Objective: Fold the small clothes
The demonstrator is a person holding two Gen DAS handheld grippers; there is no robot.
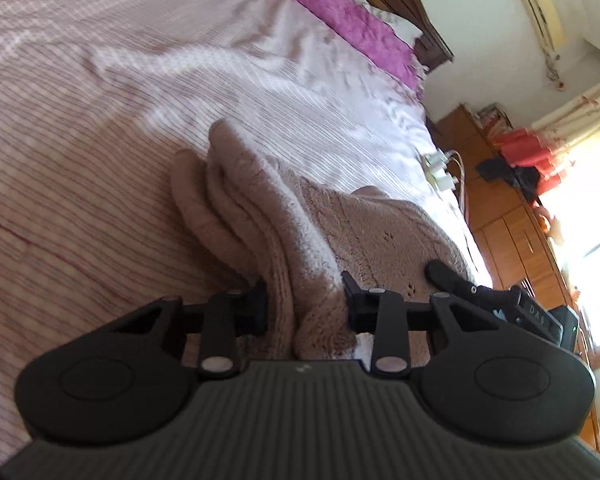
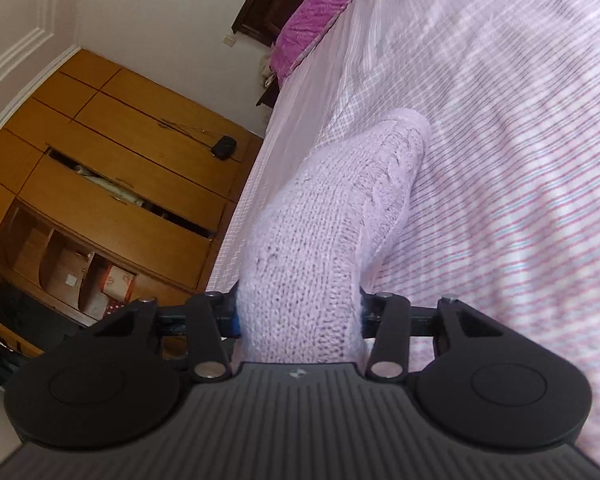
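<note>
Left wrist view: No brand or label can be read; a few pale characters show on the right gripper at the right edge, too blurred to make out. The left gripper is clamped on a bunched fold of the knitted garment, with both pads pressing the fabric. The garment extends away from the jaws across the striped bedsheet, its thick folded edge running up the middle and a flatter part spreading to the right. The right gripper's dark finger rests on that flatter part, to the right of the left gripper. A purple pillow lies at the far end of the sheet.

Right wrist view: No writing is legible. The right gripper is clamped on the knitted garment, which fills the gap between the jaws. From there the garment rises as a raised band away from the jaws, above the bedsheet. A wooden wardrobe stands left of the sheet, with one door ajar.
</note>
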